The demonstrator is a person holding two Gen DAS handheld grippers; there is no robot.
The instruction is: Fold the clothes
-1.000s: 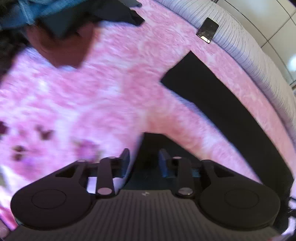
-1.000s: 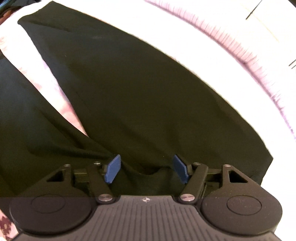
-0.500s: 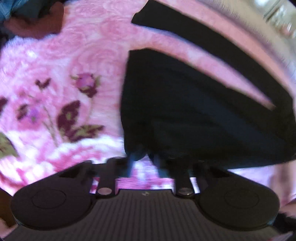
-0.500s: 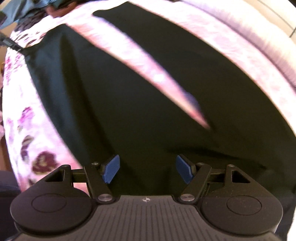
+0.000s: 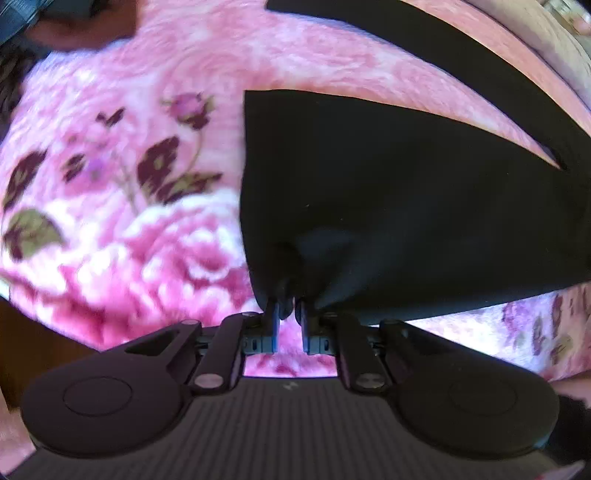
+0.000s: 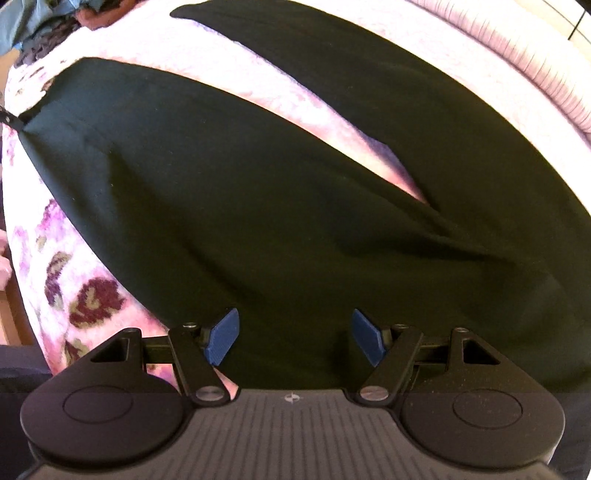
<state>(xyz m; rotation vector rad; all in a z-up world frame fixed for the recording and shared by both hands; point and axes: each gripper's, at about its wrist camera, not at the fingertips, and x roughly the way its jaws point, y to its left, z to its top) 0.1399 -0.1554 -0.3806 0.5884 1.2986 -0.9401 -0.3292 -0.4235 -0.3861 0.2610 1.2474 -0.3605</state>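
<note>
Your left gripper is pinched nearly shut on a bunched corner of the black trousers, where a second ago its jaws stood apart over bare blanket with no cloth between them. Your right gripper hangs with its blue pads spread wide above the dark fabric, gripping nothing, much as it did a moment back. The trousers lie spread on the pink floral blanket, one leg gathered toward your left jaws and the other leg stretching away behind it, a wedge of blanket showing between the two. Since the earlier frames the near leg has been drawn across, so it now fills most of the left view, and the right view has swung to take in both legs. At the far edge sits a heap of other clothes, blue and brown. No container is in view in either picture.
</note>
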